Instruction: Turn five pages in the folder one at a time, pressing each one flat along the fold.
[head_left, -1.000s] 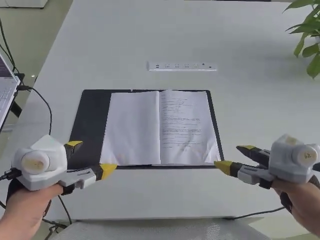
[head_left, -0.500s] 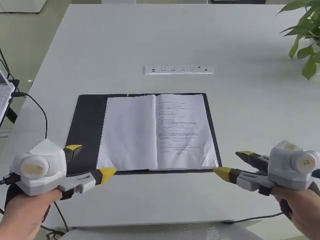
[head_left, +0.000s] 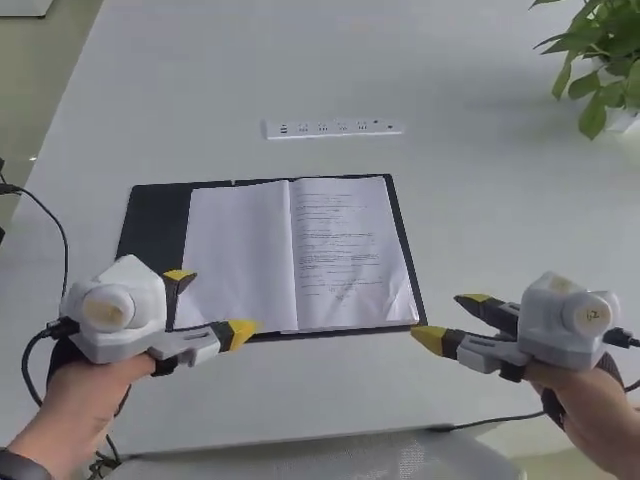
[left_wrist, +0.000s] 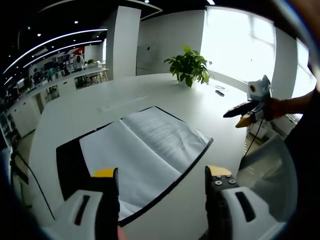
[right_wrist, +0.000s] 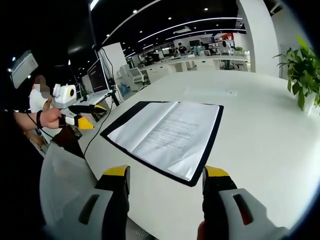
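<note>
Black flat folder (head_left: 150, 235) lying open on the white counter (head_left: 500, 200), with a long edge toward the person. Inside, a blank white page (head_left: 240, 255) on the left half and a white page with printed lines (head_left: 345, 250) on the right half, both lying flat and meeting at the fold in the middle. Beyond the folder and well apart from it, a white power strip (head_left: 333, 128) lying across the counter; at the far right, a green leafy plant (head_left: 590, 70). Left claw (head_left: 210, 303), yellow at the tips, held in the left hand (head_left: 80, 400) at the near left part of the folder, jaws spread wide with nothing between them; contact with the paper not possible to tell. Right claw (head_left: 452, 318), also yellow-tipped, held in the right hand (head_left: 590, 400) just beside the near right corner of the folder, over bare counter, jaws wide apart too and gripping nothing. In the left gripper view, folder straight ahead between the two jaws, right claw further off at the right. In the right gripper view, near right corner of the folder between the jaws, left claw far off at the left.
</note>
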